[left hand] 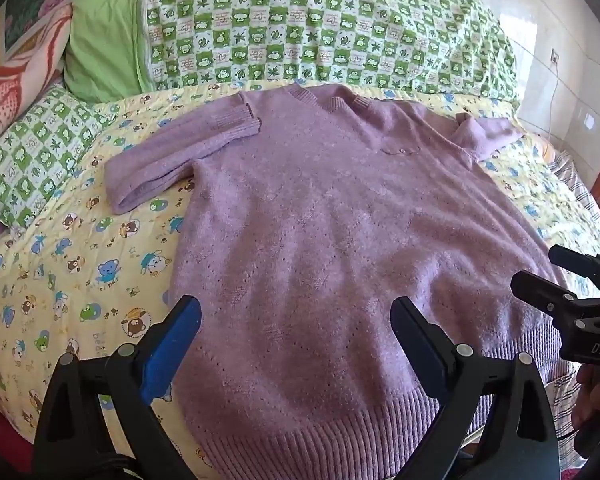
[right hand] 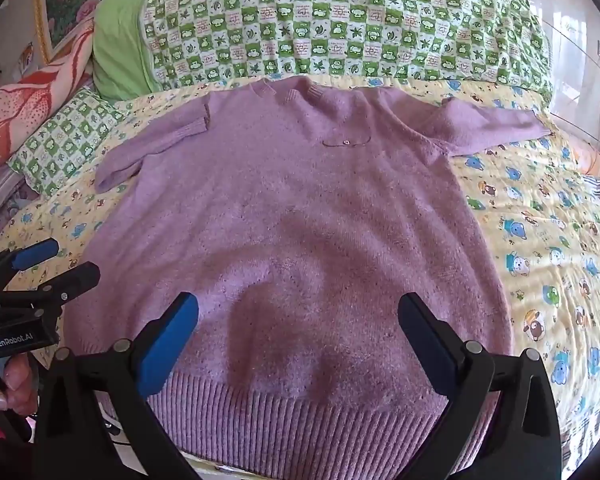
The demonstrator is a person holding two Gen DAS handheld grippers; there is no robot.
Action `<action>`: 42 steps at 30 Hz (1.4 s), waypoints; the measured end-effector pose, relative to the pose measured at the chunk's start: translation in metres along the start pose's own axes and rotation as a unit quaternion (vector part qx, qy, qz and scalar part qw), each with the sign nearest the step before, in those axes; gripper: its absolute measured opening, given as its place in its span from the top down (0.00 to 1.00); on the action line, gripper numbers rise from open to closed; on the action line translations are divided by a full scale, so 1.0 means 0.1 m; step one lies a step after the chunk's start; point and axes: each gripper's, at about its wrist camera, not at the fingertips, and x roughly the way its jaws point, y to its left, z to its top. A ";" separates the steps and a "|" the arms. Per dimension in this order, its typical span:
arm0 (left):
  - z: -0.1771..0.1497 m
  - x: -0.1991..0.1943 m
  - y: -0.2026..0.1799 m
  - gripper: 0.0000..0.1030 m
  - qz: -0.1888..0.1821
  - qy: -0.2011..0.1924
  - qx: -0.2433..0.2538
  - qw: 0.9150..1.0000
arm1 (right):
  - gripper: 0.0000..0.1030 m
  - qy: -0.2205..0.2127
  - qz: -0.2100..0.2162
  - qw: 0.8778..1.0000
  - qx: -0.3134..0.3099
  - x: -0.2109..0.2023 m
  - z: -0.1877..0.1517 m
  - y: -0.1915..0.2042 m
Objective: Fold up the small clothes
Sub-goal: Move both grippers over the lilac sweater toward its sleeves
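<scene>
A lilac knitted sweater [left hand: 320, 216] [right hand: 292, 200] lies spread flat on the bed, neck away from me and ribbed hem [right hand: 300, 412] nearest. Its left sleeve [left hand: 172, 152] is doubled back with the cuff near the collar. The right sleeve [right hand: 488, 124] stretches out sideways. My left gripper [left hand: 296, 320] hovers open above the lower left of the sweater, nothing between its fingers. My right gripper [right hand: 298, 316] hovers open above the lower middle, also holding nothing. Each gripper shows in the other's view: the right gripper [left hand: 540, 276] at the right edge, the left gripper [right hand: 64, 262] at the left edge.
A yellow cartoon-print bedsheet [left hand: 72, 280] [right hand: 548, 240] covers the bed. A green checked quilt [left hand: 320, 28] and pillow [left hand: 40, 160] lie behind and left of the sweater. A pink patterned blanket [right hand: 28, 100] is at far left. A hand [right hand: 12, 380] grips the left tool.
</scene>
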 end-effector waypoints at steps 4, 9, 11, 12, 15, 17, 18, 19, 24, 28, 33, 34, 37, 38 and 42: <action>-0.01 -0.03 -0.10 0.07 0.006 -0.005 0.008 1.000 | 0.03 -0.002 0.000 1.000 0.001 0.00 0.00 0.00; -0.01 -0.04 -0.07 0.07 0.000 -0.009 0.009 1.000 | 0.03 -0.003 0.000 1.000 0.000 -0.01 0.00 -0.01; 0.00 -0.04 -0.07 0.06 0.001 -0.010 0.009 1.000 | 0.03 -0.001 0.001 1.000 0.001 0.00 0.01 0.00; 0.00 -0.04 -0.06 0.06 0.001 -0.009 0.009 1.000 | 0.03 -0.001 0.002 1.000 0.002 0.01 0.01 0.01; -0.01 -0.04 -0.07 0.07 0.002 -0.005 0.008 1.000 | 0.03 -0.001 0.003 1.000 0.001 0.03 0.03 0.04; -0.01 -0.03 -0.07 0.07 0.001 -0.002 0.007 1.000 | 0.03 0.000 0.003 1.000 0.000 -0.02 0.00 -0.01; -0.01 -0.03 -0.07 0.07 0.002 -0.003 0.008 1.000 | 0.03 0.000 0.004 1.000 0.000 -0.01 0.00 0.01; -0.01 -0.04 -0.08 0.07 0.002 -0.002 0.008 1.000 | 0.03 -0.001 0.004 1.000 0.000 -0.02 0.01 0.01; -0.01 -0.05 -0.08 0.07 -0.002 0.000 0.009 1.000 | 0.03 -0.003 0.005 1.000 0.002 -0.02 -0.01 0.01; -0.01 -0.04 -0.09 0.06 -0.003 -0.002 0.008 1.000 | 0.03 0.001 0.008 1.000 0.004 -0.02 0.00 0.00; -0.02 -0.03 -0.09 0.06 -0.001 -0.003 0.011 1.000 | 0.03 0.004 0.010 1.000 0.006 -0.02 0.00 0.00; -0.02 -0.03 -0.09 0.06 0.000 -0.002 0.012 1.000 | 0.03 0.004 0.010 1.000 0.007 -0.02 0.00 0.00; -0.01 -0.02 -0.10 0.06 0.001 -0.001 0.015 1.000 | 0.03 0.005 0.007 1.000 0.004 -0.02 0.00 0.00; -0.01 -0.02 -0.10 0.06 0.003 -0.005 0.018 1.000 | 0.03 0.006 0.008 1.000 0.005 -0.02 0.00 0.01; 0.00 -0.01 -0.12 0.06 0.000 -0.004 0.021 1.000 | 0.03 0.005 0.017 1.000 0.014 -0.02 0.01 0.00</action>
